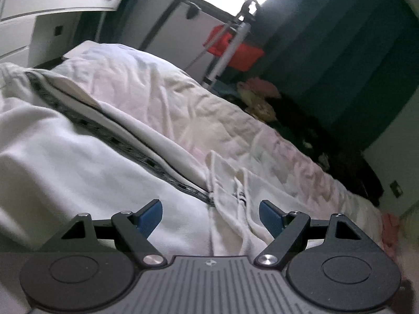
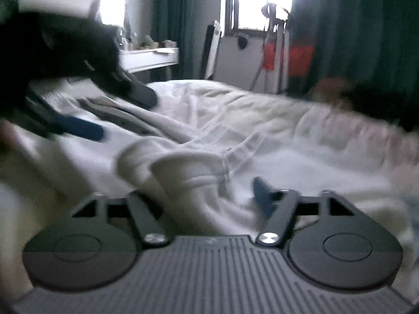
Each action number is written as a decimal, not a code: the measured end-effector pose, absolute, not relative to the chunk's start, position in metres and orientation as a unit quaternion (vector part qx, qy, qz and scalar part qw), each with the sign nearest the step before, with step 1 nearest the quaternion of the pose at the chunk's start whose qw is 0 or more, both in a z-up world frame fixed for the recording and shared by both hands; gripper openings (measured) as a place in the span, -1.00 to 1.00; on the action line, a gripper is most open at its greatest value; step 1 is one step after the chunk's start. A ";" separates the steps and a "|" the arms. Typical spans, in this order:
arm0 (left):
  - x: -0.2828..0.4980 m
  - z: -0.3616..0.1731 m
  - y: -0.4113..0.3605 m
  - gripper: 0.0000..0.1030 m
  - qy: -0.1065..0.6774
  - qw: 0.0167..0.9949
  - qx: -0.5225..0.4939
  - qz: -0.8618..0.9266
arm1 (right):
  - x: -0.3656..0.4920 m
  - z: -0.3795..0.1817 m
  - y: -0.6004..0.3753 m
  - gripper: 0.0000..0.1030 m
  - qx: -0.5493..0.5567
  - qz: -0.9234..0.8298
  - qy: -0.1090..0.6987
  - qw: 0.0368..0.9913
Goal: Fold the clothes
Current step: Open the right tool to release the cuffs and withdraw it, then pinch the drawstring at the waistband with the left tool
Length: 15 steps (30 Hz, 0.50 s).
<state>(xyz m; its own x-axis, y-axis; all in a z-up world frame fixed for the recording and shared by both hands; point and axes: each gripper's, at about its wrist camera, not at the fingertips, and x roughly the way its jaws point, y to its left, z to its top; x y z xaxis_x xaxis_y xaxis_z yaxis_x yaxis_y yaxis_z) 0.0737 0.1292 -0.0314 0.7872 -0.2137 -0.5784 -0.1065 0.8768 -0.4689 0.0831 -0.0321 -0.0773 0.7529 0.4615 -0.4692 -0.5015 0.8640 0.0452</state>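
A white garment with a dark patterned stripe point(image 1: 110, 130) and drawstrings point(image 1: 239, 183) lies spread on the bed. My left gripper point(image 1: 210, 216) is open just above its waistband, blue pads apart. In the right wrist view the same white garment point(image 2: 188, 183) bunches up in a fold between my right gripper's point(image 2: 207, 196) open jaws; only the right blue pad point(image 2: 263, 192) shows, the left is hidden behind cloth. The left gripper point(image 2: 83, 128) appears blurred at the left of that view, over the garment.
The bed has a rumpled cream cover point(image 1: 183, 99). A white dresser point(image 1: 47, 18) stands at the back left. A drying rack with a red item point(image 1: 235, 47) stands by the window. Dark curtains point(image 1: 340, 52) and dark items on the floor point(image 1: 301, 120) lie to the right.
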 end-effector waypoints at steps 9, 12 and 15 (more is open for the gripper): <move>0.104 -0.032 0.094 0.48 0.346 0.918 -0.181 -0.072 | 0.049 -0.037 -0.111 0.45 0.100 0.187 0.275 0.938; 0.128 -0.035 0.081 0.34 0.370 0.909 -0.166 -0.095 | 0.063 -0.040 -0.139 0.45 0.132 0.111 0.285 0.943; 0.157 -0.042 0.069 0.32 0.383 0.905 -0.151 -0.108 | 0.080 -0.053 -0.162 0.45 0.171 0.067 0.312 0.932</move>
